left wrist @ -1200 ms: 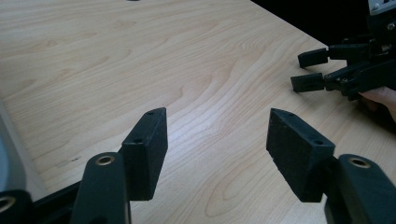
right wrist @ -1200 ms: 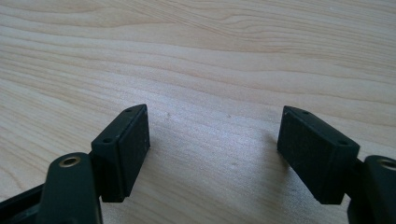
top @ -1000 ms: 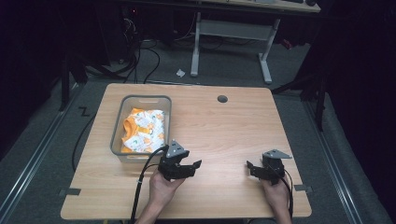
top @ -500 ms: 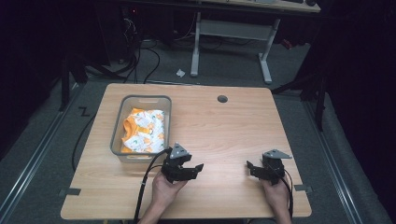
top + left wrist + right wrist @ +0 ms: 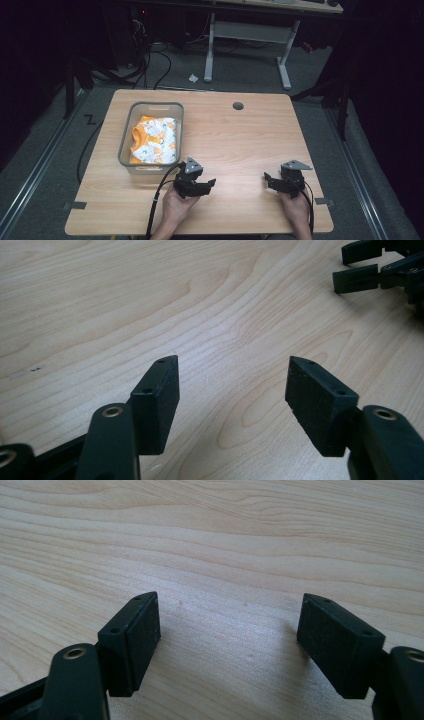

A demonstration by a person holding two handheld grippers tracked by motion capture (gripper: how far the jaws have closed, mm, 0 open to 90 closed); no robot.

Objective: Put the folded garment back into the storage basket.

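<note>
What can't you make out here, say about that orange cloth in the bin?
- Cloth, high view: bundled in the grey bin; its walls hide the lower folds, and the print is too small to read.
- Dark round spot on the table, high view: too small to tell hole from cap.

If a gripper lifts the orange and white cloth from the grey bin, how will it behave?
The cloth lies crumpled in the bin, so it is probably soft and would hang and unfold. It looks light, so the bin would likely stay put.

high overhead, claw cameras near table (image 5: 240,135)
</note>
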